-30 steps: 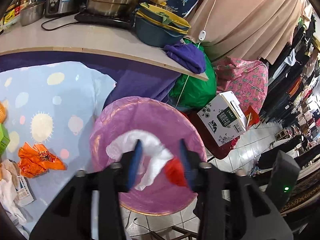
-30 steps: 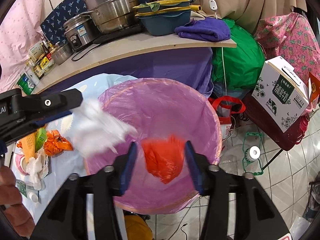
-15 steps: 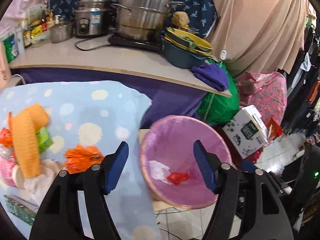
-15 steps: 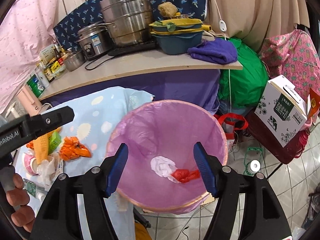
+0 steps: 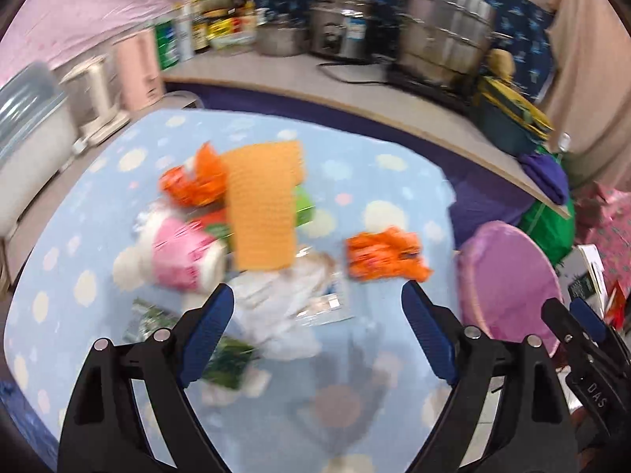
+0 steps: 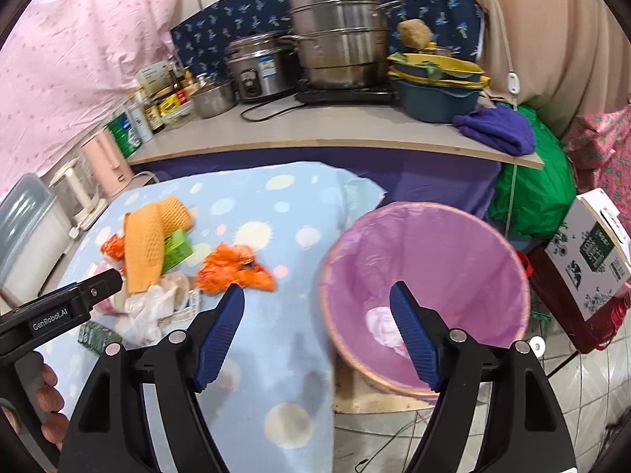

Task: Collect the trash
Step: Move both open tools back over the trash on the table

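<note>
A bin lined with a pink bag (image 6: 453,244) stands right of the table and holds a white wad (image 6: 380,321); it also shows in the left wrist view (image 5: 508,276). Trash lies on the blue dotted cloth (image 5: 374,181): an orange wrapper (image 5: 384,258) (image 6: 234,268), an orange foam net (image 5: 262,205) (image 6: 144,246), a pink cup (image 5: 181,254), white crumpled plastic (image 5: 284,307), a green box (image 6: 177,250). My left gripper (image 5: 317,329) is open and empty above the white plastic. My right gripper (image 6: 317,325) is open and empty over the bin's left rim.
A counter (image 6: 315,130) behind carries steel pots (image 6: 337,53), a rice cooker (image 6: 258,67), stacked bowls (image 6: 437,86), a purple towel (image 6: 497,128) and bottles. A green bag (image 6: 532,197) and a printed carton (image 6: 595,252) stand right of the bin. A kettle (image 5: 98,94) stands at far left.
Both grippers dropped their trash into the bin, opened wide and pulled back. The left gripper has swung left over the table's trash pile; the right has shifted a little left.
</note>
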Motion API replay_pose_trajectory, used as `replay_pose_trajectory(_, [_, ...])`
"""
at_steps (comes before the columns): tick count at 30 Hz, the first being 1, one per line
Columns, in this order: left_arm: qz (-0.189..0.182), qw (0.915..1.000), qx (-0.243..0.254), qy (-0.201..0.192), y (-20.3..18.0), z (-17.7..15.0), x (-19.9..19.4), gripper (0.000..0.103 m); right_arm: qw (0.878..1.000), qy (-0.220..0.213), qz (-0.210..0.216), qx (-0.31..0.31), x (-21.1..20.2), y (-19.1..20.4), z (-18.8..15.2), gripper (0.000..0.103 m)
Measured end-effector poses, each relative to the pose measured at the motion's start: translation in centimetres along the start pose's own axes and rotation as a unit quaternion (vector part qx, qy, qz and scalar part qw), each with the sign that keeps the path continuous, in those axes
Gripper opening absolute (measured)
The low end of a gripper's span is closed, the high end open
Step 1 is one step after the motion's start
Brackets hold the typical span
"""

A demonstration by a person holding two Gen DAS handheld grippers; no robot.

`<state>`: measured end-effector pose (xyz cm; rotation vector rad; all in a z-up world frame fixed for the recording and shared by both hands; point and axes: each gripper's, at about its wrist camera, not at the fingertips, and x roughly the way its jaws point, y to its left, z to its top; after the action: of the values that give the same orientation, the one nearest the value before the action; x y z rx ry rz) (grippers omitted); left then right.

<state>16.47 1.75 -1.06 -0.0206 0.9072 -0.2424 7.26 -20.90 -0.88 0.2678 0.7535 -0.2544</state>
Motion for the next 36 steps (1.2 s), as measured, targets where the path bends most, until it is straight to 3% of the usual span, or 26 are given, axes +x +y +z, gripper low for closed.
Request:
replay_pose_trajectory(8, [0.058,0.9956,-0.071,0.014,7.7,-2.3,0.0,0.085,0.998,0.025,0.036,-0.041,3.4,5.7,-1.0,0.073])
replay_pose_trajectory(15, [0.075,0.9909,-0.109,0.021,11.8,-3.6,0.2,0.09,0.997,0.032,0.041,-0.056,7.6,8.8,-0.3,0.073])
replay_pose_trajectory(21, [0.071,0.9867,-0.141,0.038,14.1,-4.6,0.7,0.09,0.998,0.038,0.034,-0.046,11.4,9.4,1.4,0.073])
replay_pose_trajectory(29, [0.049,0.9848,-0.157,0.055,14.3,-4.7,1.9,0.091,0.996,0.069,0.034,-0.034,16.0,9.3,2.4,0.073])
replay_pose_trajectory(33, [0.043,0.985,-0.156,0.061,13.8,-4.6,2.6,0.091,0.994,0.089,0.044,-0.039,17.2,9.6,1.7,0.054])
replay_pose_trajectory(35, [0.042,0.985,-0.154,0.065,13.6,-4.6,3.0,0.091,0.994,0.088,0.043,-0.05,17.2,9.9,1.4,0.049])
replay_pose_trajectory(36, [0.041,0.9848,-0.154,0.067,13.5,-4.5,3.2,0.091,0.994,0.087,0.041,-0.054,17.1,10.0,1.3,0.041])
